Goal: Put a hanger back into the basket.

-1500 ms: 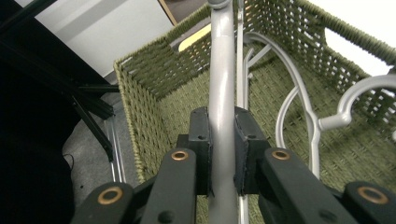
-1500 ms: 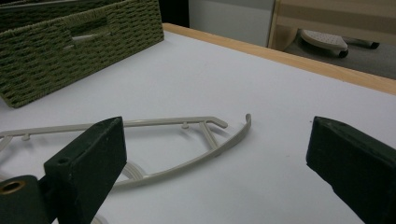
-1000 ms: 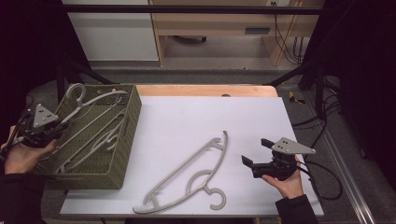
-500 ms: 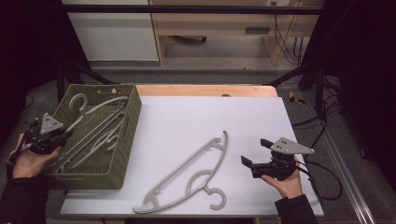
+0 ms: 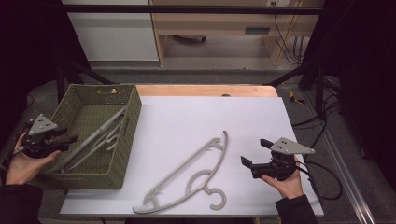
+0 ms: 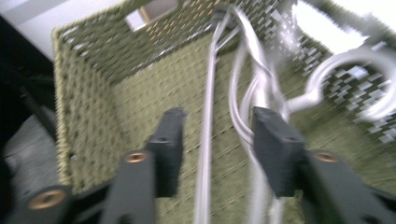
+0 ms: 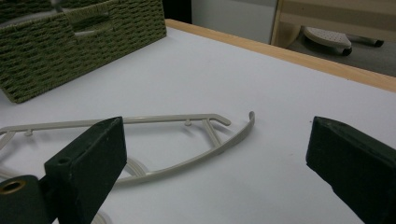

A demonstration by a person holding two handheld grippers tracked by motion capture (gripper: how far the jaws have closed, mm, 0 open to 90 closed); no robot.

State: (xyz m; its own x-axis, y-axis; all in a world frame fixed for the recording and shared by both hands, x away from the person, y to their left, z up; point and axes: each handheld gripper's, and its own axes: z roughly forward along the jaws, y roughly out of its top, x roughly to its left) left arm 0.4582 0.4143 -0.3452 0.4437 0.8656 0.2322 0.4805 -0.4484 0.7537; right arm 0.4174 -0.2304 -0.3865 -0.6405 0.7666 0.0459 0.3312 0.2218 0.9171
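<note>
One grey plastic hanger [image 5: 189, 175] lies flat on the white table [image 5: 187, 116], near the front edge and just left of the right claw [image 5: 254, 151], whose jaws are spread wide and empty around nothing but air. Several more hangers [image 5: 100, 135] of the same kind are leaned inside the green woven basket [image 5: 126, 135] at the left of the table. The left claw [image 5: 70, 138] is held at the basket's near-left side, jaws parted to a moderate gap; in the left gripper view a thin hanger bar [image 6: 208, 140] is seen running between them, but whether it is touched cannot be told through the blur.

The hanger on the table is judged light, stiff and rather smooth, with thin bars that could slip or twist in a pinch. A hold is best taken on the long straight bar [image 7: 140, 120] or the curved shoulder [image 7: 224, 142], across the thin section; the hook [image 5: 217, 199] at the near end is judged a poorer grip, being rounded.

Open room is plentiful over the far and middle table. The hook lies close to the near edge, so little margin is left there. The basket's wall must be cleared, and the leaning hangers inside could snag a newcomer.
</note>
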